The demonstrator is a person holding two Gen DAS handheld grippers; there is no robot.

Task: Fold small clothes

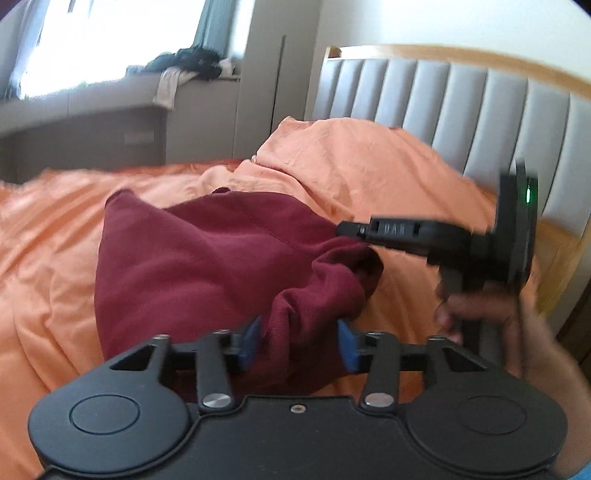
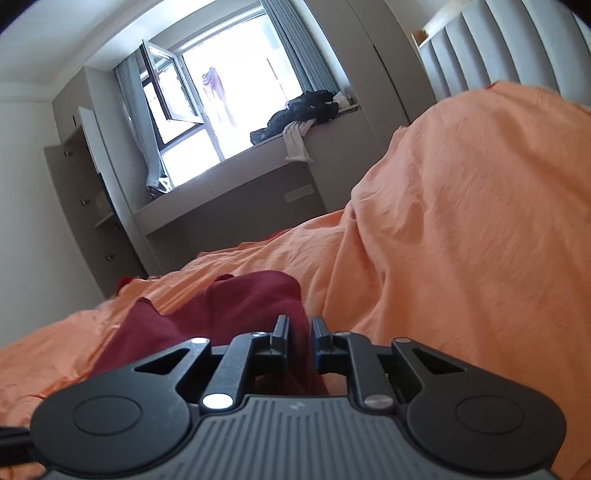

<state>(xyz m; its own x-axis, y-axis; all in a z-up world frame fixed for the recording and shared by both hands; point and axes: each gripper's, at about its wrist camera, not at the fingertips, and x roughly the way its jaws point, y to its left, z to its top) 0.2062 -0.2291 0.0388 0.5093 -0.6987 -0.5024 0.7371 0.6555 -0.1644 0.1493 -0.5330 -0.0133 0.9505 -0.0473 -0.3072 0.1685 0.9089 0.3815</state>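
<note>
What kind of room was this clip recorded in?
Most likely a home bedroom: a bed with an orange cover, a padded grey headboard behind it, and a window with curtains above a built-in ledge where clothes are piled.

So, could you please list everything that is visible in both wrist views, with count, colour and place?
garment: one, dark red, crumpled on the bed, between both grippers' fingers
bedding: one, orange, covers the bed, heaped near the headboard
headboard: one, grey padded, wooden edge, behind the heap
window: one, bright, one pane open, far wall
curtains: grey-blue, beside the window
clothes pile: one, dark with a pale piece, on the window ledge
cabinets: grey-beige, beside the window
left hand-held gripper: one, black, blue pads, open around the garment
right hand-held gripper: one, black, narrow gap, cloth between
hand: one, holds the right gripper
</note>
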